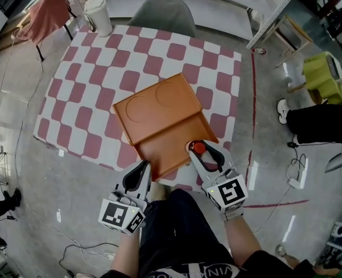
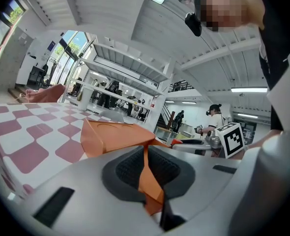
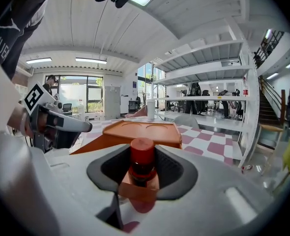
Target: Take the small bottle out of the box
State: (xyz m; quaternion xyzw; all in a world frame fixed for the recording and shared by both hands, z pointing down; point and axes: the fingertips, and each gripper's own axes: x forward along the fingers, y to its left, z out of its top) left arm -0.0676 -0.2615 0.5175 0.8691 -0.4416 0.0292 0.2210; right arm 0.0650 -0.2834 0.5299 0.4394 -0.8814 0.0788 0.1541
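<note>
My left gripper is clenched on the near wall of the flat orange box. My right gripper is released. Its jaws are spread around the small red-capped bottle, which stands upright in the box's near right corner. Beyond lies the pink-and-white checked table.

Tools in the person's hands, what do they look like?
Both the left tool and right tool are light grey with rounded shells, dark ribbed pads and a cube of black-and-white square markers at the back. The person's black top has white lettering.
</note>
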